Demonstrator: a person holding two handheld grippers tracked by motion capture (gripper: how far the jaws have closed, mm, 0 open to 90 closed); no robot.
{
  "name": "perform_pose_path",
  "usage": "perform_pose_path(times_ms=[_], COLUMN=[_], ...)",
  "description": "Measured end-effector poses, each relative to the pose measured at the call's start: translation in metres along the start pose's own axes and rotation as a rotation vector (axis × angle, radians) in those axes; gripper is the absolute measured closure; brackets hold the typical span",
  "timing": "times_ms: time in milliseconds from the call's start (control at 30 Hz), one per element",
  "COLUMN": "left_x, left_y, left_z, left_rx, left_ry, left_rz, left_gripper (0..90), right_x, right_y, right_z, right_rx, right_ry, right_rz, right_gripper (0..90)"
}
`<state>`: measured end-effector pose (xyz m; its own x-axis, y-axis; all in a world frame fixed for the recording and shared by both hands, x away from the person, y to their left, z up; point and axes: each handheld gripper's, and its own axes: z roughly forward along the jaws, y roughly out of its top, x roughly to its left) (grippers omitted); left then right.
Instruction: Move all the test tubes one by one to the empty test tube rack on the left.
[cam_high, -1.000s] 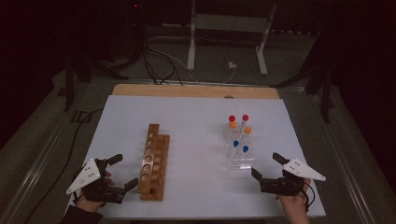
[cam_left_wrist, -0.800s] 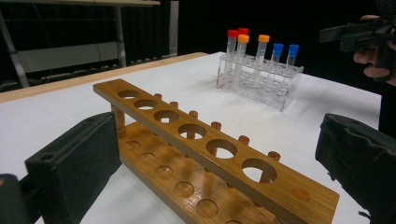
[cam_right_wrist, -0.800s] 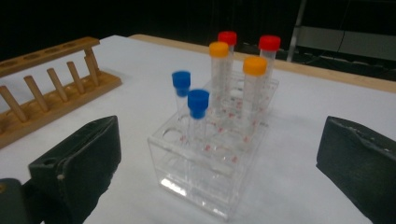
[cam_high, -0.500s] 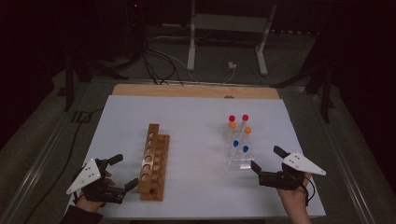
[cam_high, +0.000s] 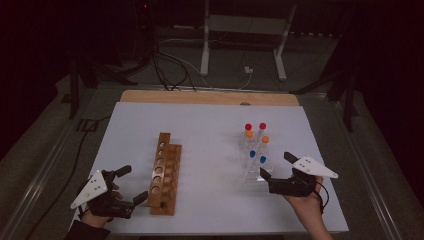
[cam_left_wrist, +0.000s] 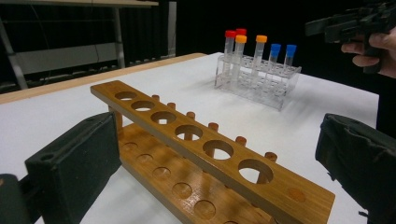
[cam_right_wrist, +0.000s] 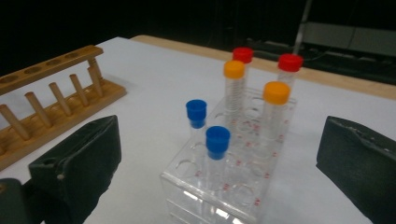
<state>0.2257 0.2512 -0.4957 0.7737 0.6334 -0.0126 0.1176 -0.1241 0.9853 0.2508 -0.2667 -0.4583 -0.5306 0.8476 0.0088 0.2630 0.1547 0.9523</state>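
A wooden test-tube rack with empty holes lies left of centre on the white table. Right of centre stands a clear plastic rack with capped tubes: two red, two orange and two blue. My left gripper is open beside the wooden rack's near end, and the wooden rack sits between its jaws. My right gripper is open just right of the clear rack's near end. Its jaws frame the clear rack and the blue-capped tubes.
A wooden board edge runs along the table's far side. Beyond it stand a metal stand's legs and loose cables on the dark floor. The wooden rack lies left in the right gripper view.
My right gripper has moved a little forward and left, closer to the clear rack's near end. The left gripper and both racks have stayed put.
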Motion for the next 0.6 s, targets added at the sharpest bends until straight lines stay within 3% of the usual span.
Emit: perform_pose_path(times_ms=[167, 333, 533, 600], left_x=[0.0, 0.0, -0.001, -0.001], left_y=[0.0, 0.0, 0.0, 0.0], left_z=[0.0, 0.0, 0.0, 0.0], left_rx=[-0.001, 0.001, 0.0, 0.001], left_ry=[-0.001, -0.001, -0.003, -0.004], left_rz=[-0.001, 0.002, 0.004, 0.004], left_gripper=[0.6, 0.6, 0.7, 0.6], right_x=[-0.001, -0.001, -0.003, -0.005], right_y=[-0.001, -0.003, -0.006, -0.006], right_z=[0.012, 0.018, 0.023, 0.025], right_rx=[0.083, 0.159, 0.215, 0.248], right_ry=[0.014, 0.014, -0.007, -0.008], right_rz=[0.013, 0.017, 0.041, 0.045], right_gripper=[0.6, 16.1, 25.3, 36.9])
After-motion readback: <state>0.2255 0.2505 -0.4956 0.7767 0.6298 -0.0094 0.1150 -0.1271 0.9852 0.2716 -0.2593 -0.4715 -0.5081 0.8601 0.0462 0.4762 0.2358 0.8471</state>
